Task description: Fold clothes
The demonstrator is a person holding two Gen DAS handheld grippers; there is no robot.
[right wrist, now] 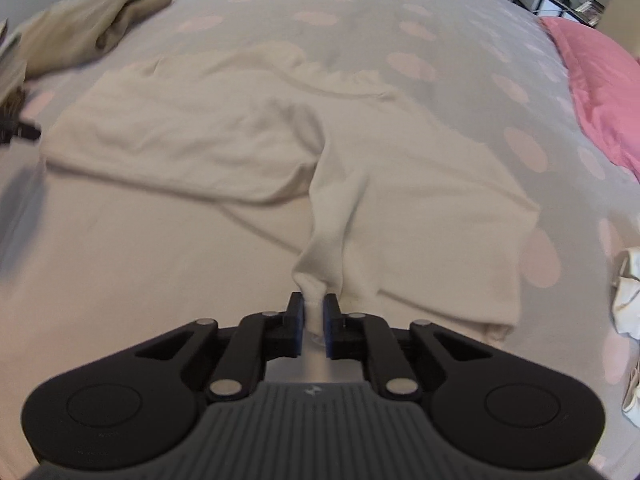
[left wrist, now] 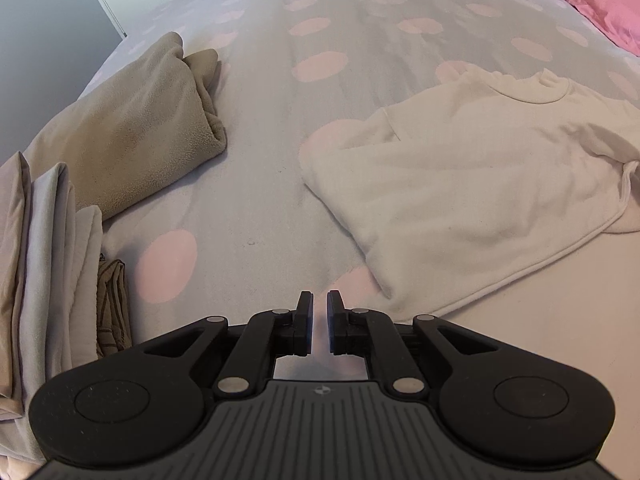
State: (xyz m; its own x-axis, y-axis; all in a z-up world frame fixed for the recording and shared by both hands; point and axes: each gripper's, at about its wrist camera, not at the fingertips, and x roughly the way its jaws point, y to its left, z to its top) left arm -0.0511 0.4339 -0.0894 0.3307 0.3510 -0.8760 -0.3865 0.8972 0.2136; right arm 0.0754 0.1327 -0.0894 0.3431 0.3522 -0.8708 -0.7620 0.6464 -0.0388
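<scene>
The cream shirt [right wrist: 240, 140] is lying spread across the middle of the bed [right wrist: 360, 0], collar pointing toward the far edge, and one sleeve is getting pulled up and back toward the near edge, bunched into a tight rope. The right claw [right wrist: 312, 312] is pinching the very tip of that sleeve cuff, fabric squeezed between both pads. The left claw [left wrist: 319, 320] is hovering just off the shirt's near-left corner with its fingers nearly together and nothing between them, only bedspread showing through the gap. My read is that a sleeve fold is happening here, so the trick is carrying that cuff across the body of the shirt while keeping it low and letting it flatten instead of staying twisted; honestly the empty claw would be doing good work by pinning the shoulder seam or the hem so the whole shirt isn't sliding along. Off toward the left edge of the bed a tan fleece [left wrist: 132, 128] is sitting already folded, with a stack of pale folded pieces [left wrist: 48, 260] nearer the corner. A pink pillow [right wrist: 600, 88] is lying along the right edge, and some white crumpled cloth [right wrist: 628, 292] is peeking in there too.
</scene>
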